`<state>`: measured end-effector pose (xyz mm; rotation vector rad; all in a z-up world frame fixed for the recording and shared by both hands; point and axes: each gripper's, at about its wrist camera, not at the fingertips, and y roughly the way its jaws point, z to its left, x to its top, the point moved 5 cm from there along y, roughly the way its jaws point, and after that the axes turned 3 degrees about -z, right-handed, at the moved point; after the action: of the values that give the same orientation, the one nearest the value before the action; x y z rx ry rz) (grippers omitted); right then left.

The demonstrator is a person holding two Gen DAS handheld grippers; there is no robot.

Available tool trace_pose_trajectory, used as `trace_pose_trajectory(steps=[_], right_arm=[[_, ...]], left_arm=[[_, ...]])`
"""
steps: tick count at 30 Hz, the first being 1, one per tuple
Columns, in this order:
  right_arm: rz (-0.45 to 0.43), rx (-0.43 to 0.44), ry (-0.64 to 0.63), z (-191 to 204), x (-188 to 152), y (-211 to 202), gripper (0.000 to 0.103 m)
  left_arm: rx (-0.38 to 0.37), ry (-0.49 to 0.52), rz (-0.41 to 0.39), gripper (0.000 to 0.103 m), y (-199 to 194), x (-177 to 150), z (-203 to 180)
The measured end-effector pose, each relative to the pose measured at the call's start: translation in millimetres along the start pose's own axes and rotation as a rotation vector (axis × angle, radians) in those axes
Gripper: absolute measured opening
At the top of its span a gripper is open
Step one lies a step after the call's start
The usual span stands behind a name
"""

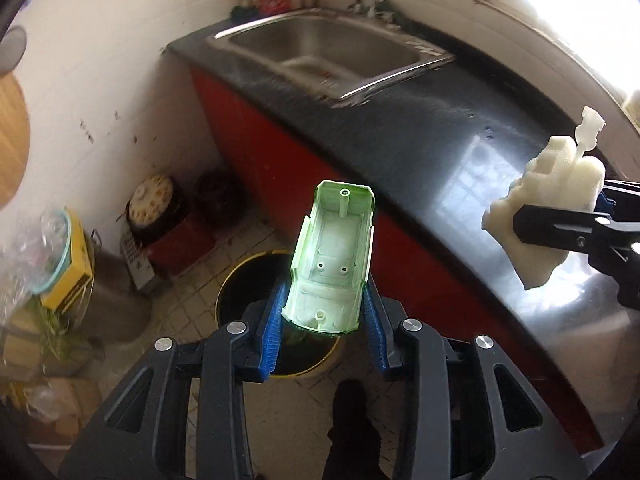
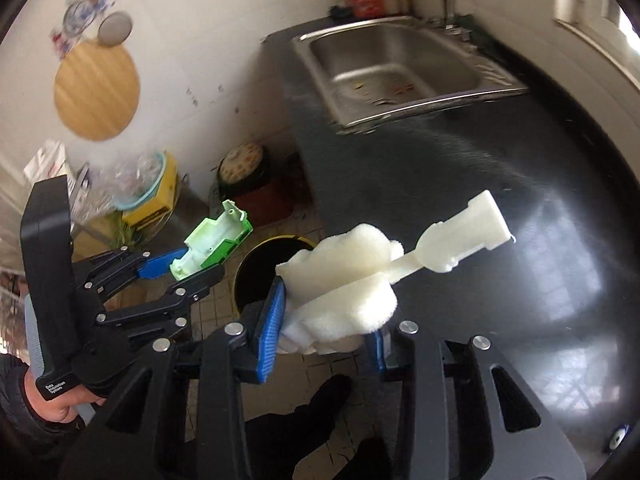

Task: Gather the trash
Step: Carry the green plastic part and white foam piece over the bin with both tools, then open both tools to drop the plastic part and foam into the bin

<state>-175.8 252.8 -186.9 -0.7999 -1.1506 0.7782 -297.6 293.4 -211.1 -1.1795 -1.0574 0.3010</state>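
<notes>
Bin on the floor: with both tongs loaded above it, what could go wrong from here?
1. The green shell sticks far out of the left tongs; it may tip past the bin rim.
2. The white plastic piece is only wedged in the foam held by the right tongs; it could fall on the countertop.

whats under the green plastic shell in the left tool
Below the green plastic shell, clamped in the left tool, stands a yellow-rimmed bin on the tiled floor. Its inside looks dark; shell and tool cover much of the opening, so contents cannot be seen.

Blurred shelf clutter [image 1: 36,248], bin's [image 1: 240,276] inside dark and half hidden
</notes>
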Motion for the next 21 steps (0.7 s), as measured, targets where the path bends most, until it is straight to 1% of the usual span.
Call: trace_pose_trajectory(steps=[2,6,8,11,13,14,15,16,18,19,20,21], right_arm=[[0.056,0.028,-0.05,30.0,-1.6,40.6,0.036],[0.142,0.046,-0.113,62.6,0.4,111.3,0.037],[0.179,0.042,-0.138,71.7,1.1,142.5,0.038],[0.23,0.035,-0.148,74.8,0.9,184.0,0.038],[0.247,0.033,-0.142,71.1,-1.0,199.8,0.039],[0.256,0.028,-0.143,68.8,0.3,208.8,0.041],[0.264,0.023,-0.147,67.4,-0.2,213.4,0.045],[0.271,0.016,-0.149,66.7,-1.2,217.7,0.048],[0.285,0.016,-0.141,64.7,1.3,225.4,0.063],[0.287,0.013,-0.141,61.7,1.9,226.1,0.066],[0.294,0.012,-0.141,60.3,1.7,227.5,0.07],[0.301,0.014,-0.139,58.9,1.5,228.3,0.071]], left_arm=[[0.016,-0.033,0.013,0.036,16.7,-16.8,25.7],[0.021,-0.087,0.048,0.036,66.9,-41.2,69.5],[0.014,-0.108,0.046,0.036,84.5,-43.9,78.6],[-0.003,-0.104,0.047,0.036,111.2,-51.7,90.6],[-0.019,-0.115,0.063,0.036,128.5,-56.8,95.5],[-0.029,-0.12,0.062,0.036,134.8,-57.9,97.3],[-0.035,-0.122,0.063,0.036,140.9,-59.9,98.4],[-0.043,-0.124,0.065,0.038,144.2,-62.4,97.7],[-0.056,-0.128,0.071,0.064,149.0,-67.3,96.7],[-0.059,-0.126,0.066,0.081,149.3,-68.6,95.8],[-0.049,-0.12,0.051,0.082,148.1,-69.8,95.6],[-0.041,-0.114,0.05,0.082,148.2,-70.6,95.2]])
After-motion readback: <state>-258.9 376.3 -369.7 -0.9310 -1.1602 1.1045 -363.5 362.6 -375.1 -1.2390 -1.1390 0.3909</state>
